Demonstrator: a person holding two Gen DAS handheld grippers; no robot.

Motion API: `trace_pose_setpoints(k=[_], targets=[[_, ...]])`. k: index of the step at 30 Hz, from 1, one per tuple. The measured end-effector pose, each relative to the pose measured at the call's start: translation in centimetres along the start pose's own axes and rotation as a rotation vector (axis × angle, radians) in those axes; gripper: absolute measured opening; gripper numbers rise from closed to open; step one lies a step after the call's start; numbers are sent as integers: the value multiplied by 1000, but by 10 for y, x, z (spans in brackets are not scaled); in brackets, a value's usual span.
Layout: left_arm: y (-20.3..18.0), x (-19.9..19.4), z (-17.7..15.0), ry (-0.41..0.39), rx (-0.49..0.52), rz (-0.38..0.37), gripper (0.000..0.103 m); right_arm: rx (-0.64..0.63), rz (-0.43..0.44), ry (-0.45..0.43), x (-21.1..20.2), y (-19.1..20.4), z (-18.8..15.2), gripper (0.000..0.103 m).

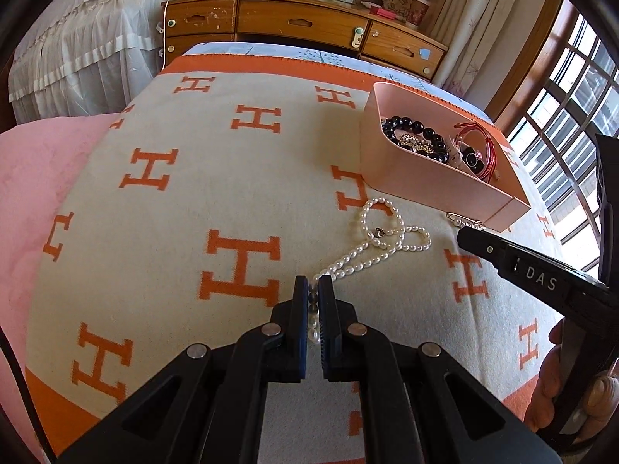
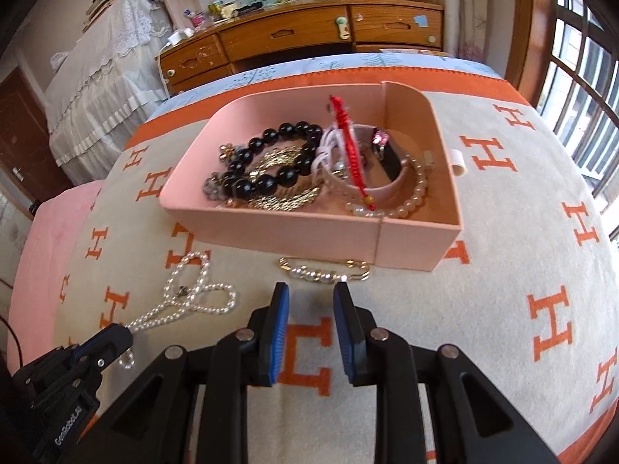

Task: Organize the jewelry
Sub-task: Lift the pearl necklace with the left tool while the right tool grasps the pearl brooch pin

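Observation:
A white pearl necklace (image 1: 381, 237) lies looped on the blanket, also in the right wrist view (image 2: 193, 297). My left gripper (image 1: 314, 290) is shut on its near end; it shows at lower left in the right wrist view (image 2: 116, 342). A pink tray (image 1: 425, 178) (image 2: 309, 239) holds a black bead bracelet (image 2: 267, 162), red cord bracelet (image 2: 348, 150), gold pieces and a pale bead bracelet. A gold pearl brooch (image 2: 325, 272) lies just in front of the tray. My right gripper (image 2: 311, 297) is open, just short of the brooch.
The orange and cream H-pattern blanket (image 1: 193, 178) covers the bed. A pink pillow (image 1: 35, 193) lies at left. A wooden dresser (image 1: 301, 23) stands behind, a window (image 1: 572, 116) at right.

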State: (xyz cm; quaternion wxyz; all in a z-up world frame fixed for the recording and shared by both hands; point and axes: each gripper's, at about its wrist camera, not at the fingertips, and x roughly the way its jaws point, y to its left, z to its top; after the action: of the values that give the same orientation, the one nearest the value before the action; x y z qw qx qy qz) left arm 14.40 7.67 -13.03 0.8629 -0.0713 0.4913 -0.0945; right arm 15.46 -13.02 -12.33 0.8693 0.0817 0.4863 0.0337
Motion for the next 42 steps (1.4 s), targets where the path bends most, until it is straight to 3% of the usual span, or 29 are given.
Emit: trace_pose_setpoints(k=[2,13,23,31,38,42], targets=[[2,-2,1,-5,-1,-2,3,-35,32,4,-2,3,-3,24],[3,-2,1,-9,8,-7,3,-333,-18,-108,-6,18,4,24],[4,0,1,-2,-2,-5,3,-438,-39,-46,9,16,10,24],[4,1,1,3,2,-11,3,-553,-22,60,5,12,7,25],[2,2,1,9,7,-13,3,-588,144,126,3,4,11,48],[1,2,1,11,8,-11,3,-754,95,103,1,14,0,48]])
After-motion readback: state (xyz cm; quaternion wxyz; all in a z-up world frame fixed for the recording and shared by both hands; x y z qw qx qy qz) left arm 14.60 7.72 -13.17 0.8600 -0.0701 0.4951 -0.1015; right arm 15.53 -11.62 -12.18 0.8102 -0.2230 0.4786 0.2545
